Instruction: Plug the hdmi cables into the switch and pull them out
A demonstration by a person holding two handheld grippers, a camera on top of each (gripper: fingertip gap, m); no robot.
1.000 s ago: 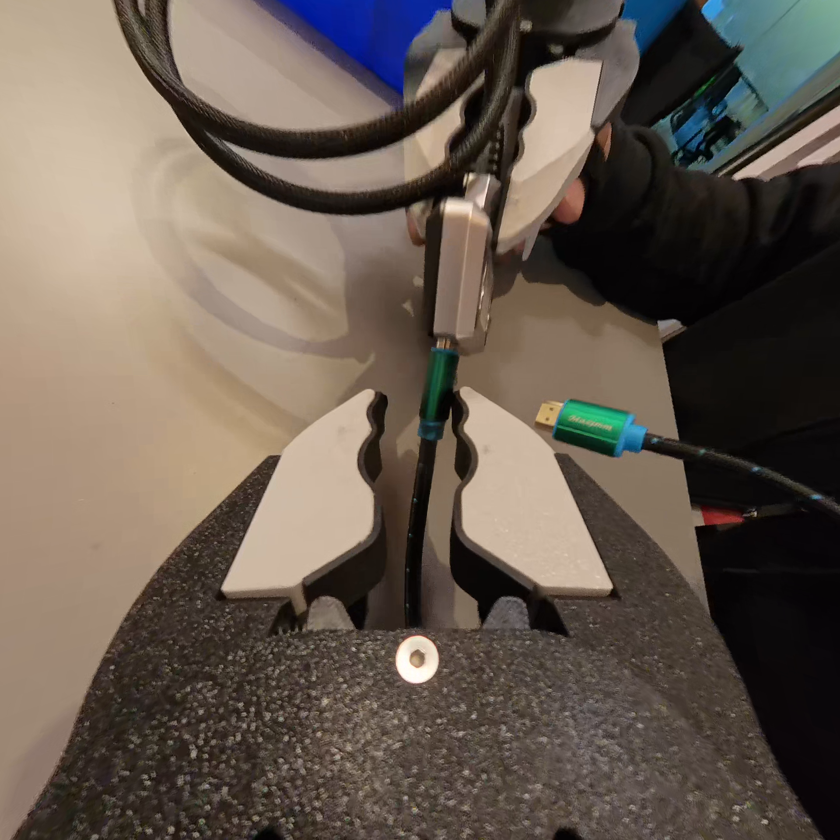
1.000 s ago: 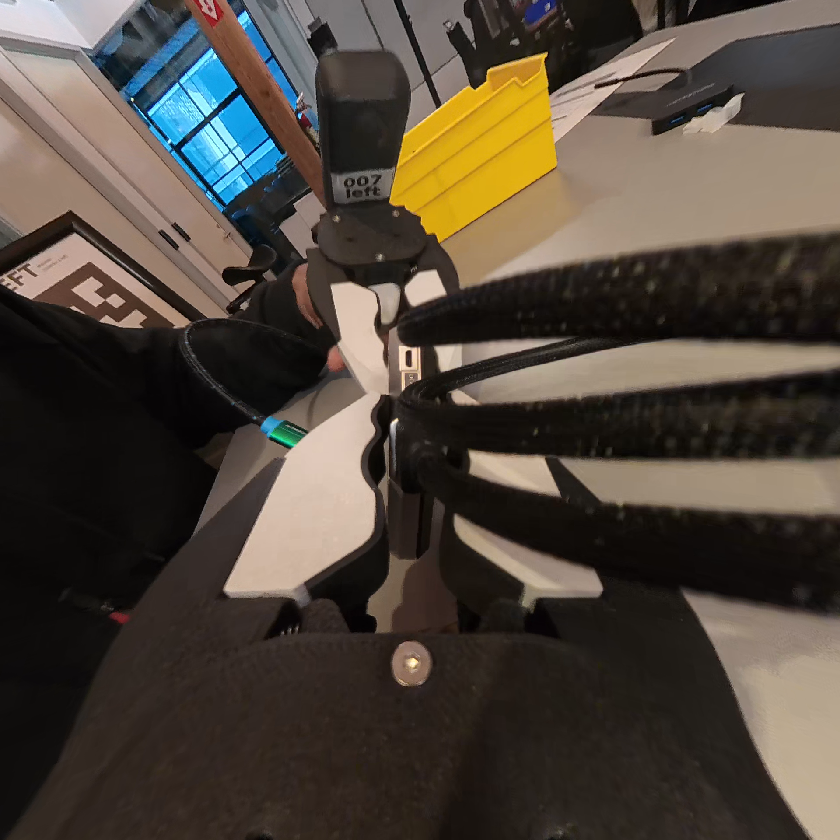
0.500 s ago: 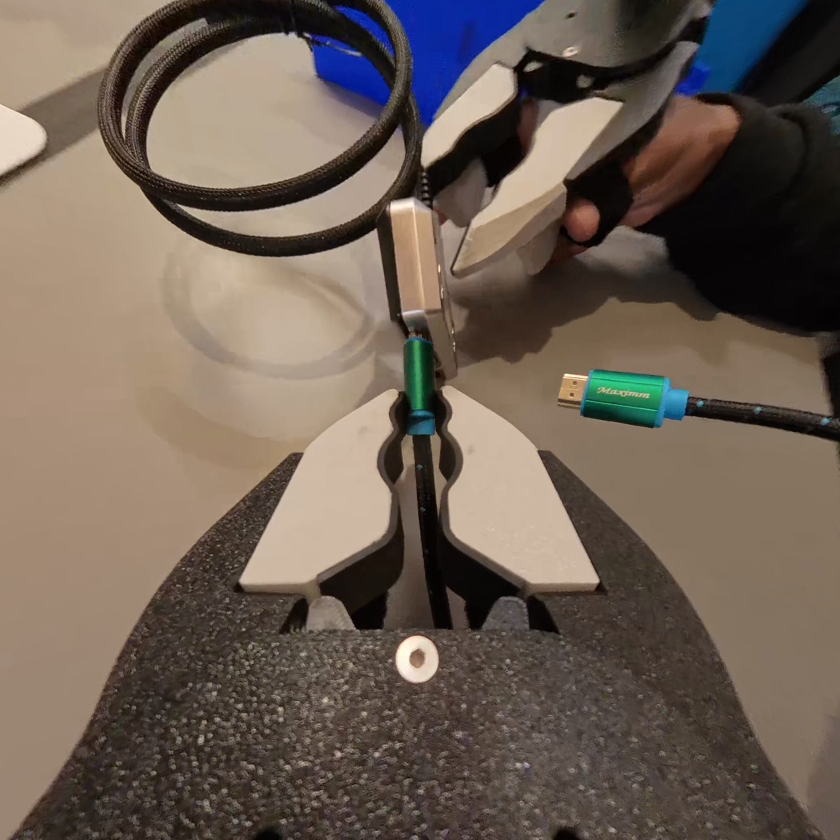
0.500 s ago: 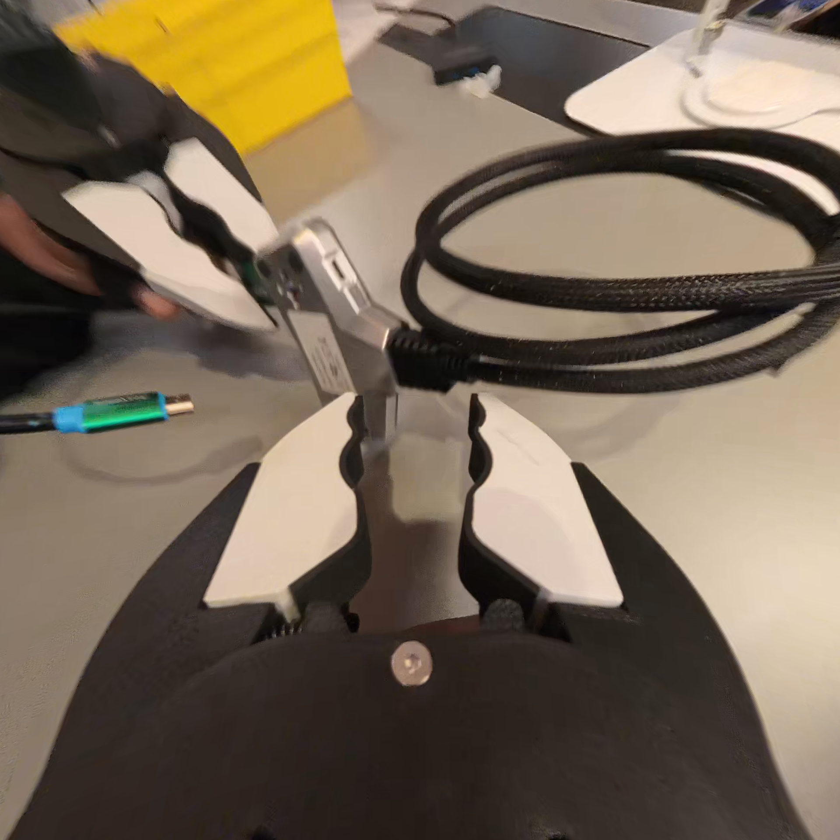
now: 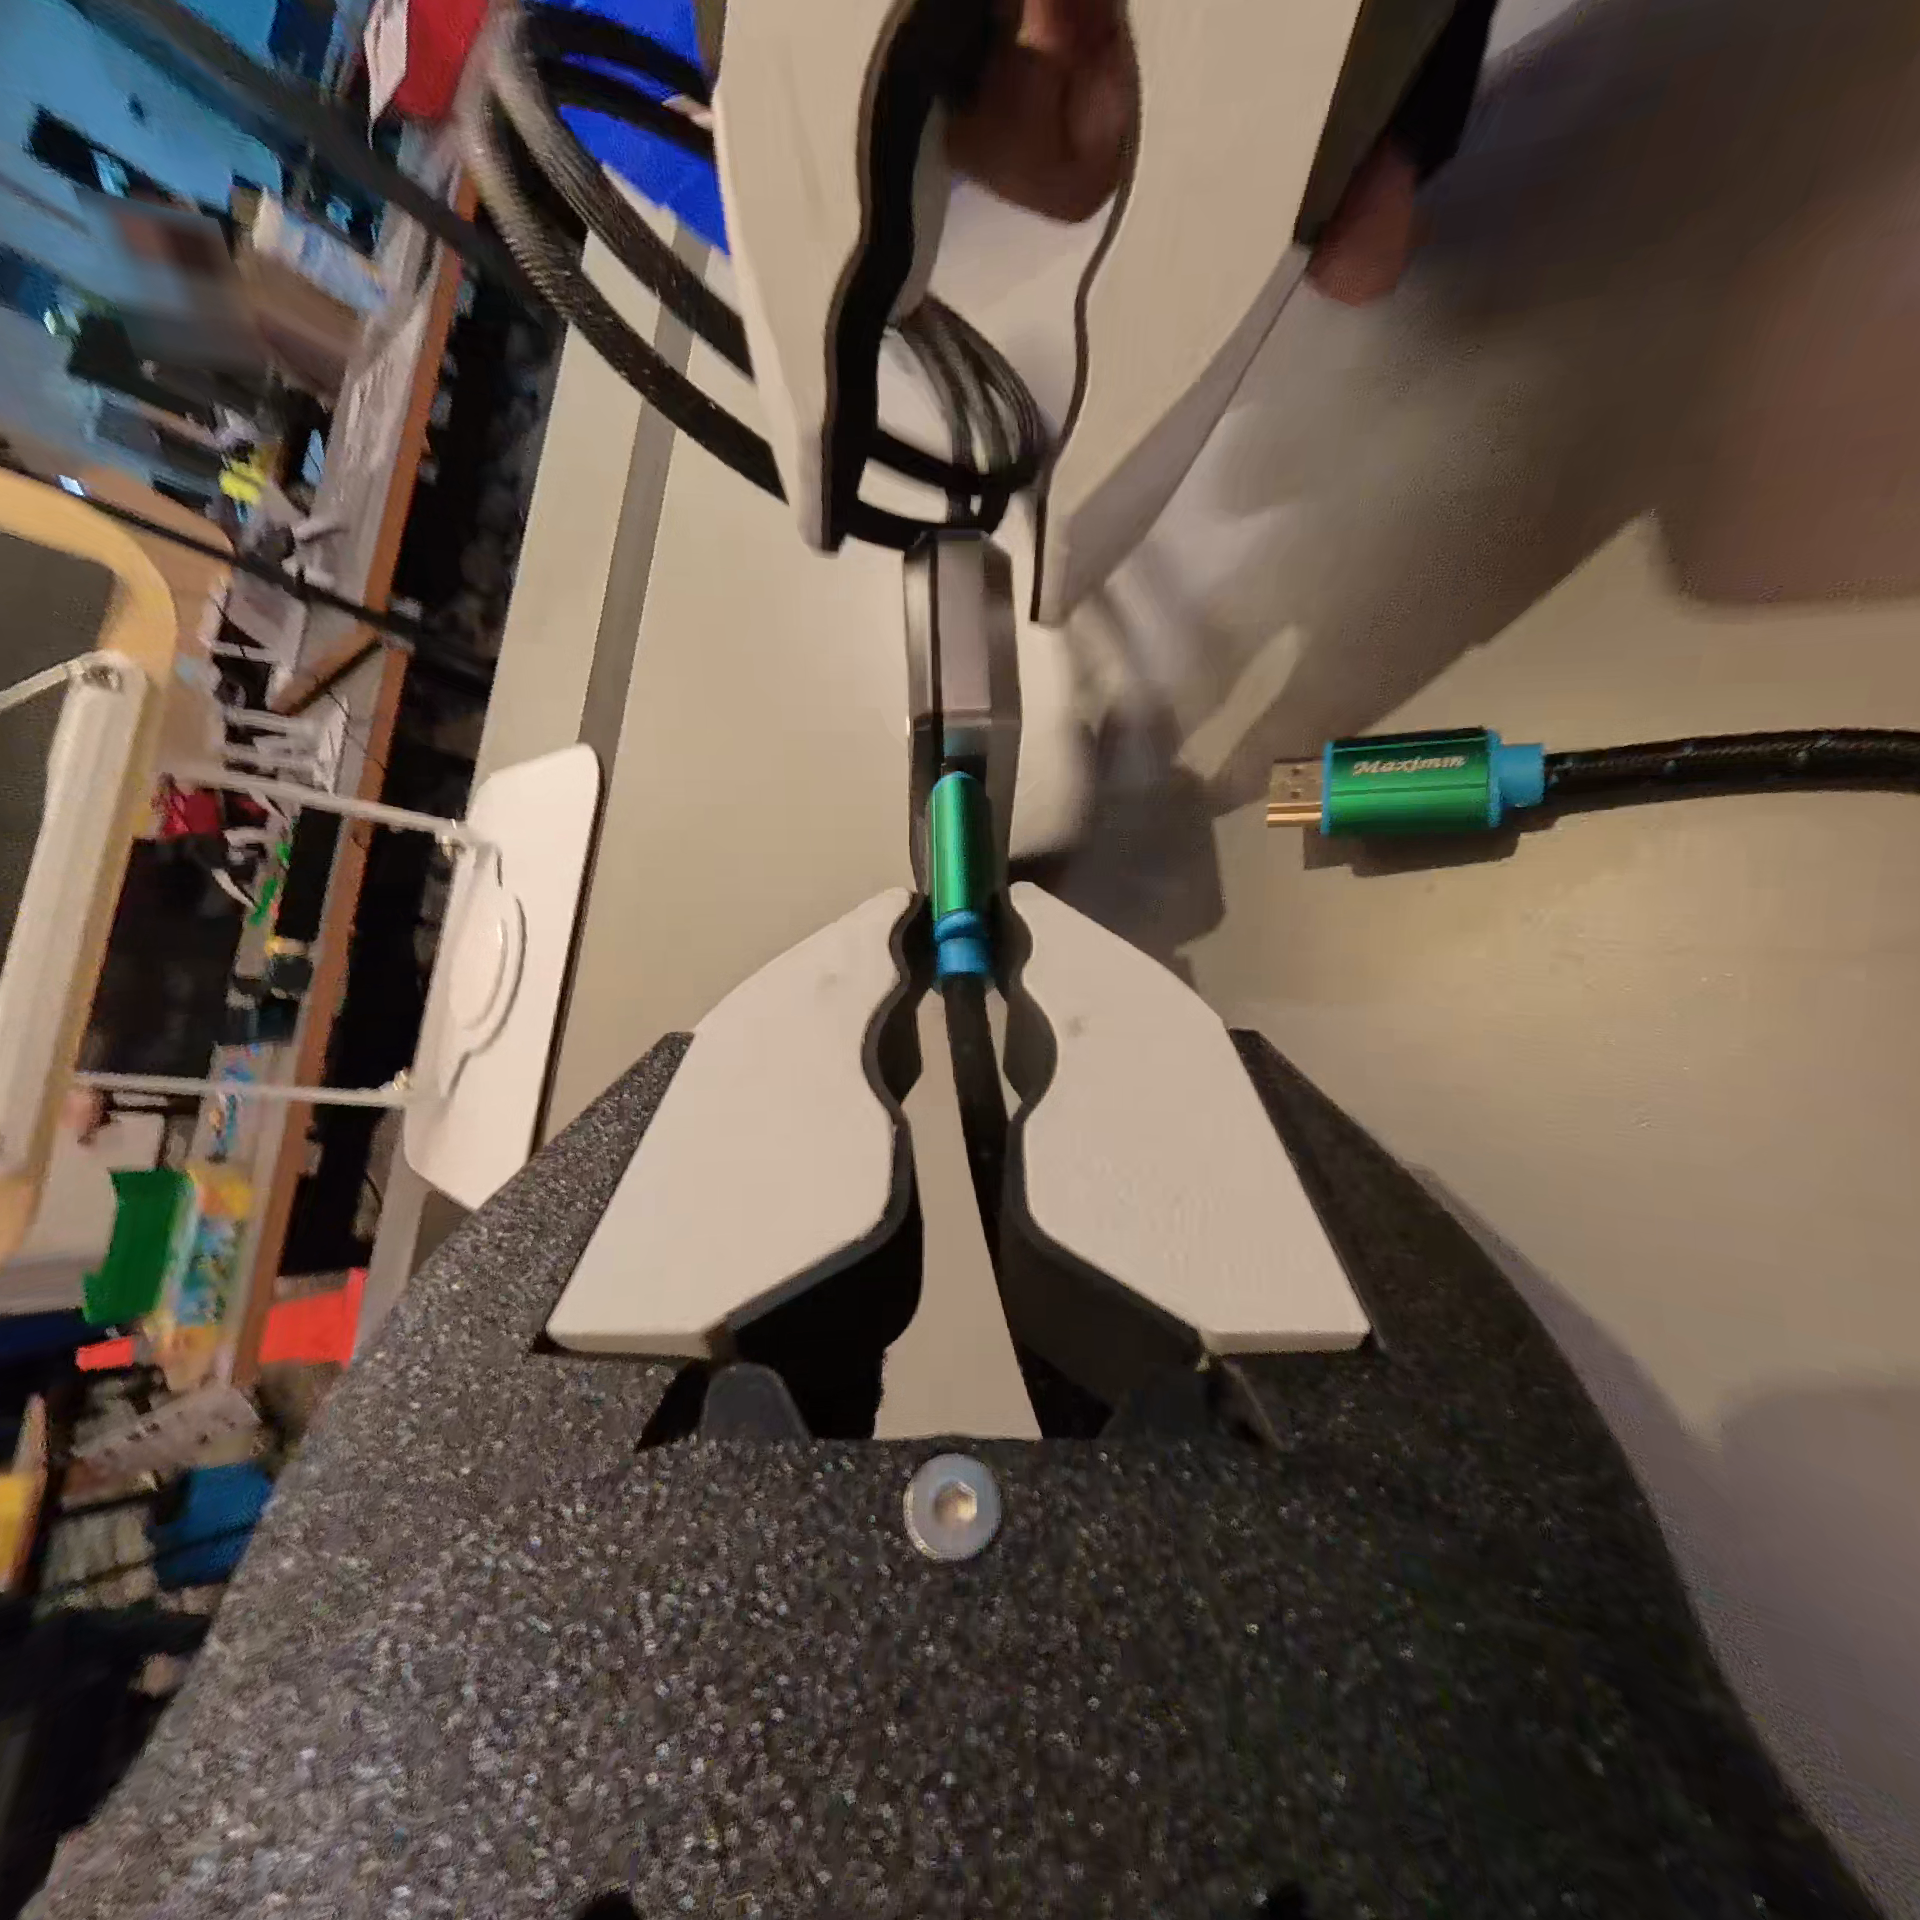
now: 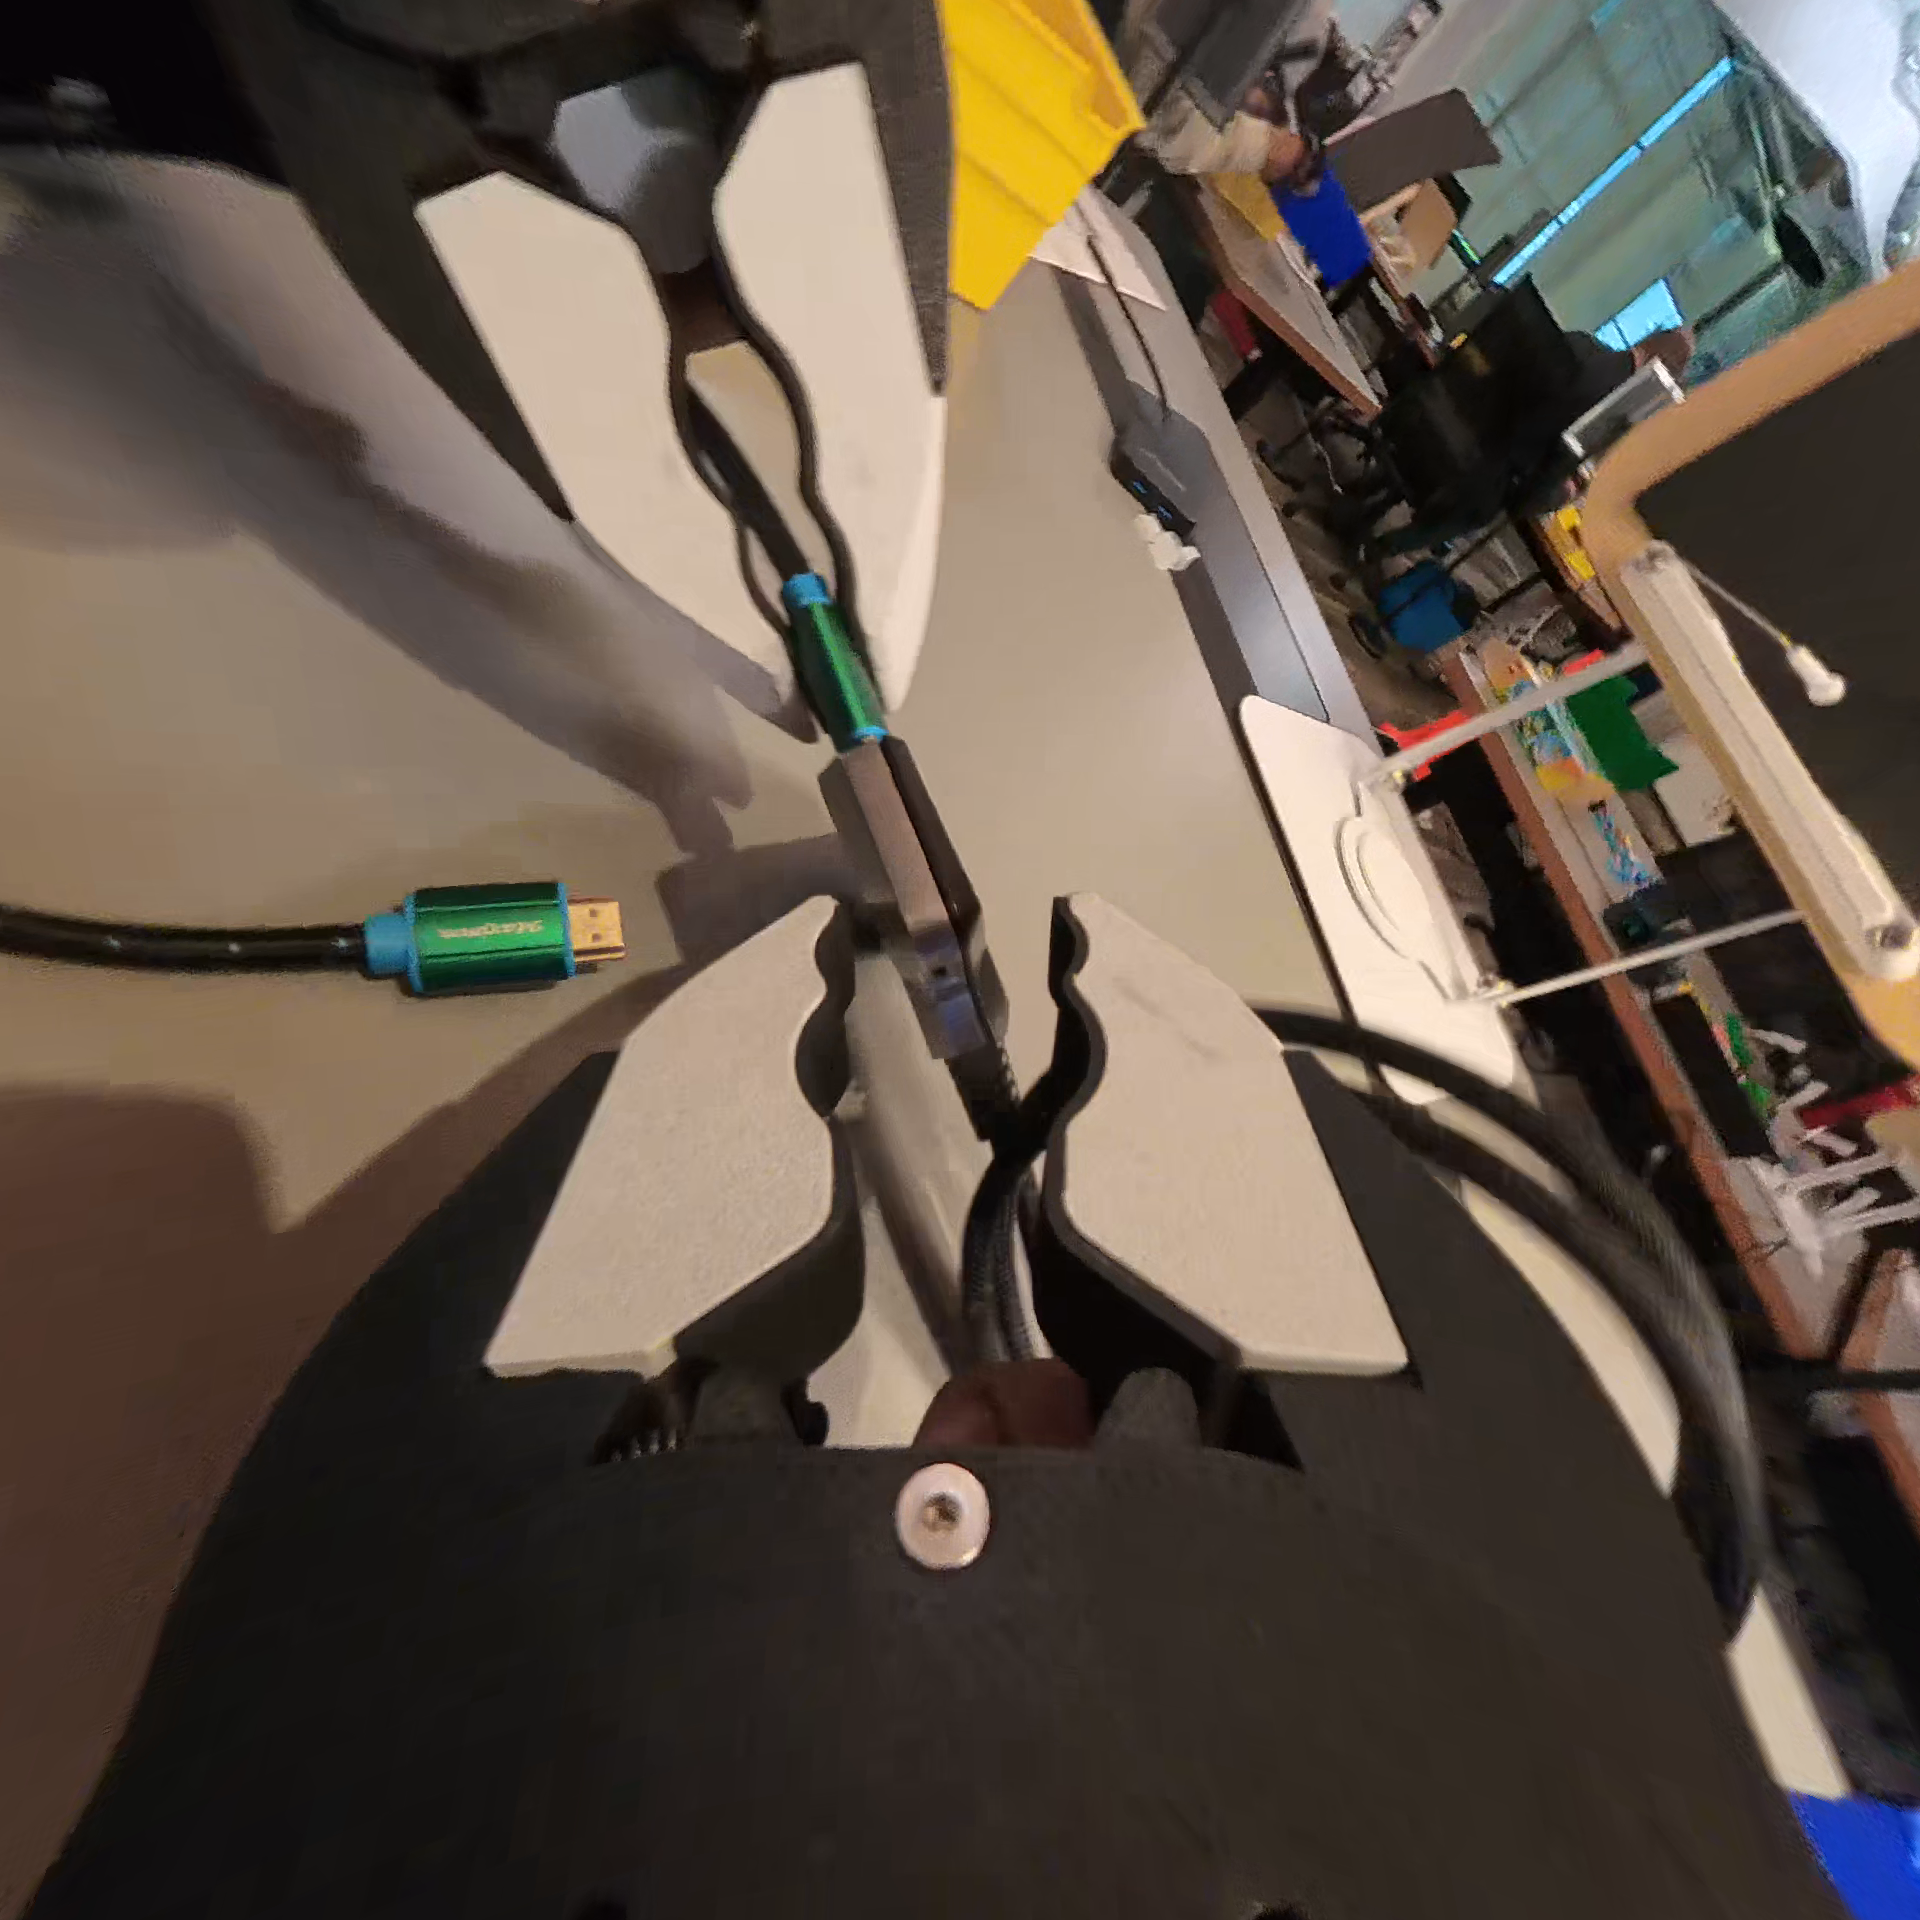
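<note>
Since half a second ago both views have rolled hard, and the right gripper point(image 6: 940, 920) has swung from beside the switch point(image 6: 914, 883) to straddle its rear end, jaws spread wide and gripping nothing; the switch body sits between the fingers without clear contact on either side. Left gripper point(image 5: 956, 914) is clenched on the green plug point(image 5: 958, 847) at the blue collar, as before, plug seated in the switch port, whole assembly lifted off the table point(image 5: 748, 727). So the switch appears to hang from that one plug only. Risks: if left pulls now, with nothing clamping the switch, the body just follows and nothing unplugs; if the seat is loose, the switch may drop. Right closing off-centre could pinch the black braided cable point(image 6: 1003, 1226), which runs down between its fingers from the switch tail, instead of the housing. The grip on the collar is narrow, so the plug may twist and lever the port. Second green plug point(image 5: 1403, 784) lies loose on the table at 3 o'clock in the left wrist view, well apart, gold tip pointing at the switch; its cable exits right. Braided coil loops past 12 o'clock and may drag. White stand base point(image 5: 509, 966) at 9 o'clock, yellow bin point(image 6: 1023, 135) and a dark hub point(image 6: 1164, 468) farther off, none in the way.
</note>
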